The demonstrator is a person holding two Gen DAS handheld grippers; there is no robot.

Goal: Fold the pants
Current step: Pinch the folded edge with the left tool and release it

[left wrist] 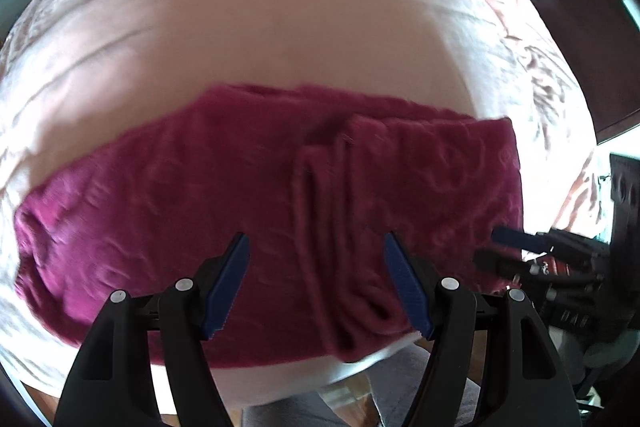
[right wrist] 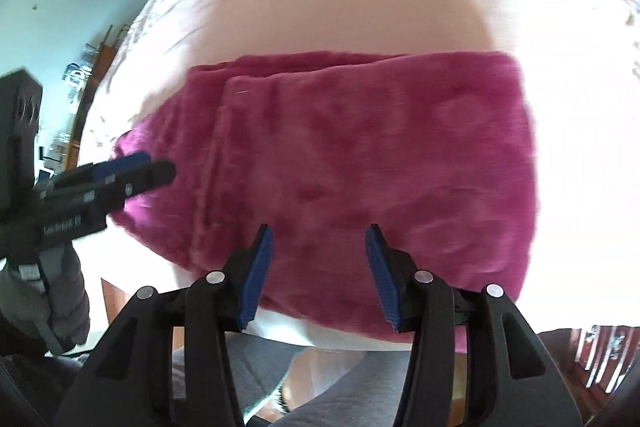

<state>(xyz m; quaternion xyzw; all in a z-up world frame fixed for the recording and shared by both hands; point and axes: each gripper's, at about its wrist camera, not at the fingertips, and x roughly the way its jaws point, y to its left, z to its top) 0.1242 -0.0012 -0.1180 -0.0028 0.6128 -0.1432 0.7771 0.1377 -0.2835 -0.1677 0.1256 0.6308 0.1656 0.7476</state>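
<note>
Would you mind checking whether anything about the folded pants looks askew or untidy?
Nothing serious: the magenta pants lie flat on the bed, but bunched ridges run down the fabric near their middle.

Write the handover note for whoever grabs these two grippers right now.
Left gripper: jaws open, empty, above the near edge of the pants.
Right gripper: jaws open, empty, above the same near edge.
Pants: magenta fleece, lying across the near part of the bed as a wide band, one layer already laid over another with its edge showing.
Done: at least one fold, judging by the stacked layers.
Left: the band is still wide, so probably another fold end to end, then smoothing. Views are blurred, so check the edges before gripping.
</note>
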